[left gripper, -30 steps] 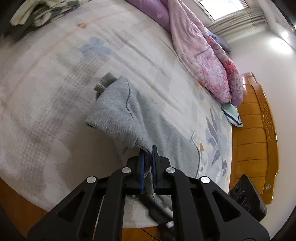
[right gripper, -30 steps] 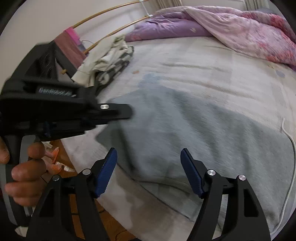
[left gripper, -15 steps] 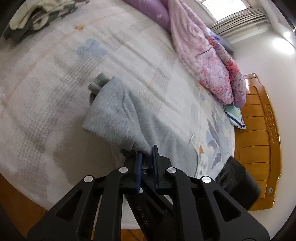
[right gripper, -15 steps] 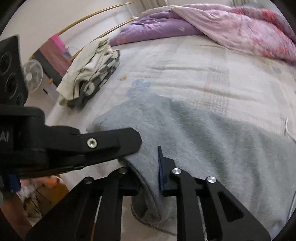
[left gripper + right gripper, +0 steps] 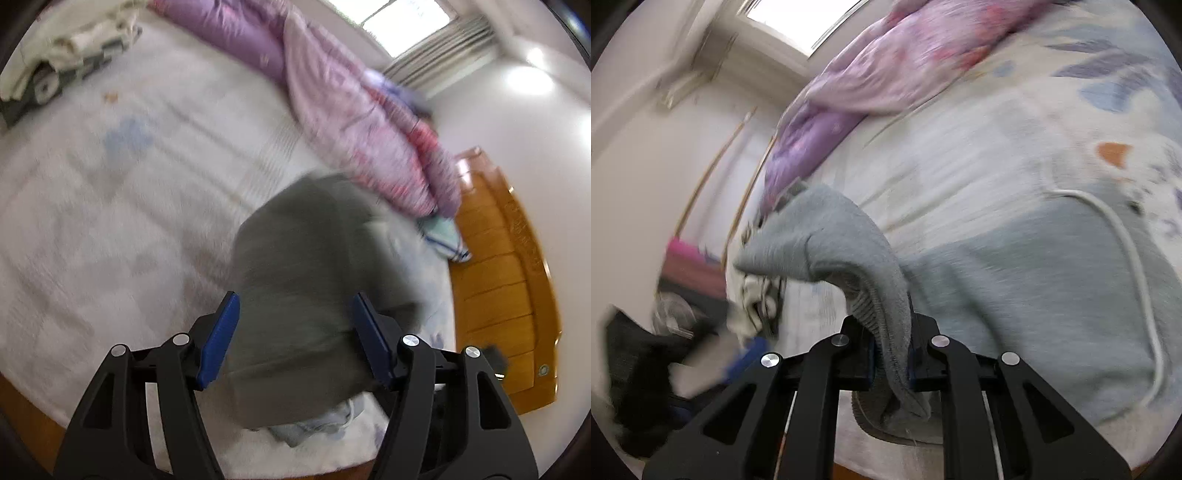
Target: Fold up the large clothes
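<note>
Grey sweatshirt (image 5: 1052, 280) lay on the bed (image 5: 110, 206), one edge pinched tight in the right gripper (image 5: 890, 354), probably so it could get pulled over for a fold; left gripper (image 5: 295, 339) was opening above the fabric, gripping nothing

I see a wide bed (image 5: 110, 192) under a pale, flower-printed sheet, with a pink and purple quilt (image 5: 369, 122) bunched along its far side. A wooden footboard (image 5: 506, 280) stands against a white wall (image 5: 546, 155). Daylight comes through a curtained window (image 5: 410, 14); everything is motion-blurred.
</note>
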